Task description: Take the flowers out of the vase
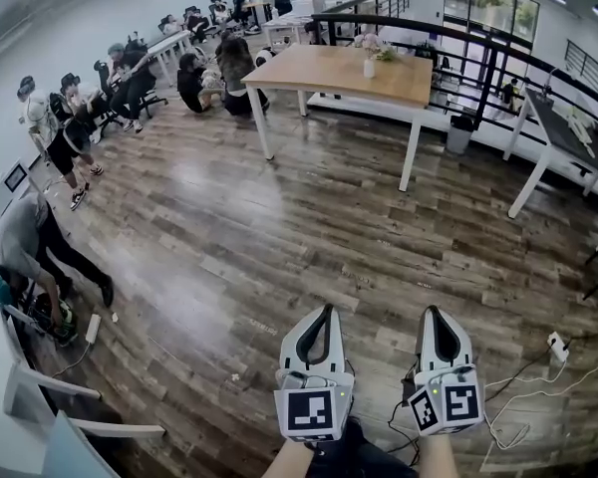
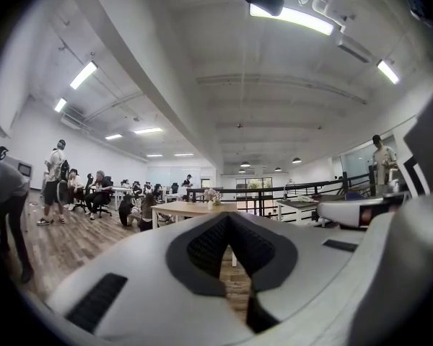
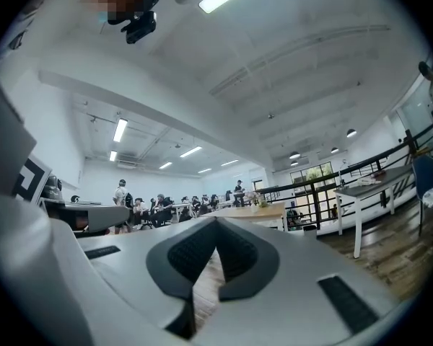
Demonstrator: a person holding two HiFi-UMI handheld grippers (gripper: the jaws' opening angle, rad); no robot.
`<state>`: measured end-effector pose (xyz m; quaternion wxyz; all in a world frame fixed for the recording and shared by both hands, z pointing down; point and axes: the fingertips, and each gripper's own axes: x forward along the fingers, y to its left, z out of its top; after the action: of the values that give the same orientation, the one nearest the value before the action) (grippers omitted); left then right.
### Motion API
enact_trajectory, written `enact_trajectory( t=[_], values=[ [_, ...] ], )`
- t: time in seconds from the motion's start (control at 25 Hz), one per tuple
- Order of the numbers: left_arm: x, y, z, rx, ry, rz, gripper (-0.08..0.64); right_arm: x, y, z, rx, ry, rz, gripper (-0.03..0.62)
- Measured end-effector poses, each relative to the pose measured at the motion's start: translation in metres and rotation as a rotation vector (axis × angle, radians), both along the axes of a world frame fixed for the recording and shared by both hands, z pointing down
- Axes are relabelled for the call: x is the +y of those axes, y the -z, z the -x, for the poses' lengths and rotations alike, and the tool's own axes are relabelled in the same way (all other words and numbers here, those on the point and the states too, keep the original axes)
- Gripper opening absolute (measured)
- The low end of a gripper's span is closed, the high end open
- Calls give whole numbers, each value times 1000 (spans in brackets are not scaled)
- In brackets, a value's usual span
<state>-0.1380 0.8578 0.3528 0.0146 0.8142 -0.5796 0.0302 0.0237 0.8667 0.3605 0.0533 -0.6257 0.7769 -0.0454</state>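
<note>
Wooden floor [image 1: 279, 227] stretches to the far bench [image 1: 309, 68] with the vase [image 1: 369, 68] of flowers [image 1: 375, 46]; my left gripper [image 1: 326, 310] and right gripper [image 1: 435, 312] have their fingers closed, holding nothing.

Flowers [image 1: 373, 45] and vase [image 1: 369, 68] (far off on the table [image 1: 319, 73]) too small for detail

Head-view tally, mostly ones and twos.
2 grippers: left gripper [image 1: 326, 312], right gripper [image 1: 435, 312], 1 marker cube [image 1: 309, 411] each. 1 vase [image 1: 369, 68], 1 bunch of flowers [image 1: 373, 46] (stems too small to count). 2 tables: wood table [image 1: 319, 68], dark table [image 1: 568, 132]. People [image 1: 25, 235]: at least six.
</note>
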Motion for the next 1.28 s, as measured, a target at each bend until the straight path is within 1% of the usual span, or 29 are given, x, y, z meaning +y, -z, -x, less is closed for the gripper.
enact_trajectory(
  t=[0.24,0.88,1.08,1.28],
  values=[
    [-30,1,2,5,-12,-7,32,-26,-1,2,11,-10,4,-9],
    [-157,4,17,25,-55,-13,32,-144,1,21,31,-47,9,-8],
    [-187,3,24,25,-74,-13,32,-174,-1,29,23,-66,9,-9],
    [-209,-3,37,24,-68,-12,32,-195,-6,42,20,-66,10,-9]
  ],
)
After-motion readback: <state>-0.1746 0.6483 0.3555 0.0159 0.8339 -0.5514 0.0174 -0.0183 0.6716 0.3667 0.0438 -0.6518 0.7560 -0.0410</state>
